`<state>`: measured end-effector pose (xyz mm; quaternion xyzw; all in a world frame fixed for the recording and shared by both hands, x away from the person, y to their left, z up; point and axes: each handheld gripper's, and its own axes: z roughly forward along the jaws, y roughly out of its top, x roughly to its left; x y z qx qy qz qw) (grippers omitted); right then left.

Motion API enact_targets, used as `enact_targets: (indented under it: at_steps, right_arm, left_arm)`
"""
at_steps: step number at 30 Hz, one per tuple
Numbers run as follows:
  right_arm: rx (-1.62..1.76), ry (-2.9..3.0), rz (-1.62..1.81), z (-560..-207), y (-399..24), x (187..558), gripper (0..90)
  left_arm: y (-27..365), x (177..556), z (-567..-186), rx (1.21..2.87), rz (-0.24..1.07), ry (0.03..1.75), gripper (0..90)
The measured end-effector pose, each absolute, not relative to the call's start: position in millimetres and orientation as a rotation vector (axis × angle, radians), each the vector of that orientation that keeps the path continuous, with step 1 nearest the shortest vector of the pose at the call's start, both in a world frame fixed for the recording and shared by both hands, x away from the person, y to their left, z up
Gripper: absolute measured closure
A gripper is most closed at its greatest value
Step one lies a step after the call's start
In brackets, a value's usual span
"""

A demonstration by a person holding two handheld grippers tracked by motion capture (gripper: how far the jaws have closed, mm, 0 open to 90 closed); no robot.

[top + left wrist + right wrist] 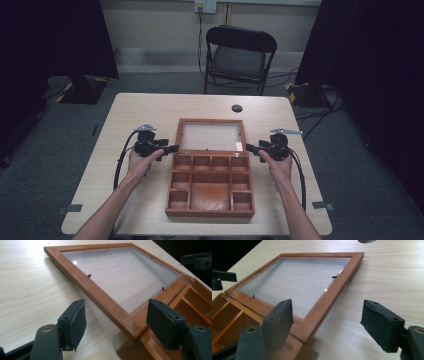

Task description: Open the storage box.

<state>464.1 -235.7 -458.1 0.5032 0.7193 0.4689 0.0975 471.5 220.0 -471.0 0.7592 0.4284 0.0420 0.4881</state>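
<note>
A wooden box (210, 212) with several compartments lies open on the table, its glass-paned lid (211, 121) folded back flat behind it. My left gripper (175, 148) is at the left end of the hinge line and my right gripper (248, 147) at the right end, both pointing inward. In the left gripper view my left gripper (116, 317) is open; the lid (100, 296) corner lies between the jaws and the pads stand clear of it. In the right gripper view my right gripper (329, 320) is open too, astride the lid (337, 287) corner without touching it.
A black folding chair (240, 55) stands beyond the far table edge. A dark round cable hole (237, 108) sits in the tabletop behind the lid. Bare light wood shows left and right of the box. Cables trail from both grippers toward the near edge.
</note>
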Motion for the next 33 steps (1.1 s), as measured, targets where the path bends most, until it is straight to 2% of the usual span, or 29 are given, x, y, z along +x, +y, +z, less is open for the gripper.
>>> enact_targets:
  at_steps: [8,14,18,24,31,33]
  right_arm:
    - [1.465,2.139,1.35,-451,-255,439,17.4]
    - [1.488,2.116,1.298,-450,-267,420,16.6]
    - [1.472,2.131,1.244,-451,-272,407,16.8]
    - [1.507,2.111,1.141,-462,-282,391,16.6]
    - [1.53,2.159,1.03,-478,-290,377,15.1]
    - [1.544,2.158,1.011,-481,-291,375,14.8]
  left_arm:
    - [243,453,-464,1.875,0.146,1.053,30.3]
    - [263,437,-464,1.864,0.166,1.082,27.3]
    - [272,426,-467,1.919,0.21,1.095,25.4]
    - [284,409,-472,1.968,0.212,1.142,24.0]
    - [297,394,-480,2.021,0.275,1.157,23.5]
    - [296,391,-481,2.054,0.341,1.159,23.5]
